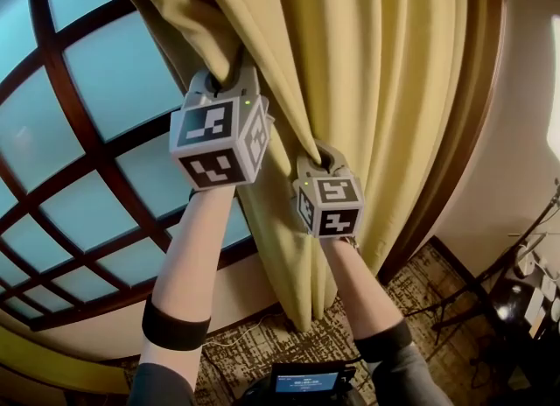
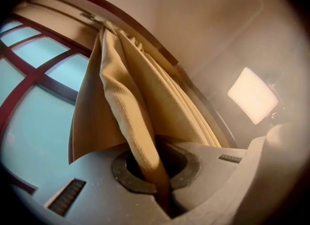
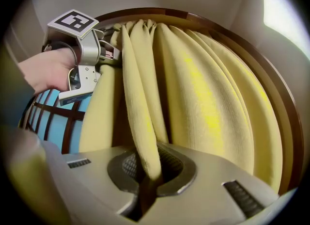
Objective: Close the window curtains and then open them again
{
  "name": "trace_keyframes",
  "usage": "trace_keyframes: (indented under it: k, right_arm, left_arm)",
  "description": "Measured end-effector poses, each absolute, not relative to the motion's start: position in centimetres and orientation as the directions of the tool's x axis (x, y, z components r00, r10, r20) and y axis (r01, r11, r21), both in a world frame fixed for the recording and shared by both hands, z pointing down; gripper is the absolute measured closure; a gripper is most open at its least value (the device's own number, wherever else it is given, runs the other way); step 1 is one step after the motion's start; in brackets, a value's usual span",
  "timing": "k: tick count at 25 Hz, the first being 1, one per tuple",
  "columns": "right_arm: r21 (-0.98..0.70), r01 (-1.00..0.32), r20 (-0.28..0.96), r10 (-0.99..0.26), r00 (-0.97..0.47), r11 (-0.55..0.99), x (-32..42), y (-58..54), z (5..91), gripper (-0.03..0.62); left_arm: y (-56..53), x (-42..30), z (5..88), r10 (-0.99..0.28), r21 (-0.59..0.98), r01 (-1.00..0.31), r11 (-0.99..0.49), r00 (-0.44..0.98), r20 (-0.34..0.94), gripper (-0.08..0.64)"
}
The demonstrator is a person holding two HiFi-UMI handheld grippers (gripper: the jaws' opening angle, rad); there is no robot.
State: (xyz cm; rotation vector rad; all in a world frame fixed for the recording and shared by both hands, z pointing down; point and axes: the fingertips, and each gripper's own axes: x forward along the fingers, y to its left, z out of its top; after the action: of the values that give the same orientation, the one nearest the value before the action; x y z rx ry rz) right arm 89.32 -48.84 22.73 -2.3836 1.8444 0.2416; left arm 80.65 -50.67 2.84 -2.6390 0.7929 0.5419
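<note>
Left tool (image 1: pixel 229 76) and right tool (image 1: pixel 325 157), each clamped shut on a fold of the yellow curtain (image 1: pixel 376 63), bunched at the right of the uncovered window (image 1: pixel 96 80). Risks thin fabric slipping free, or tearing, under a sharp sideways tug.

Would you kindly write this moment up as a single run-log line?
left gripper: shut on curtain fold | right gripper: shut on curtain fold, lower | window: mostly uncovered, curtain bunched at its right
</note>
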Motion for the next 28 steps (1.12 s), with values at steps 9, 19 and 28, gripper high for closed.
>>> trace_keyframes:
  k: [9,19,28]
  right_arm:
    - [-0.038,-0.958,-0.259,-0.923,0.285,-0.286,94.7,-48.8,21.1,0.571]
    - [-0.115,-0.929,-0.211,-0.905,0.370,-0.352,105.2,-47.3,23.4,0.571]
    - [-0.094,-0.891,-0.236,-0.860,0.453,-0.444,114.2,-42.5,22.5,0.571]
  left_arm:
    - [-50.5,83.9,1.0,-0.426,-0.224,-0.591,-0.775,0.750,-0.506,0.557]
    - [-49.6,95.7,5.5,-0.349,-0.258,-0.471,-0.843,0.846,-0.403,0.557]
    - [-46.0,104.3,4.1,-0.300,-0.251,-0.434,-0.865,0.850,-0.433,0.558]
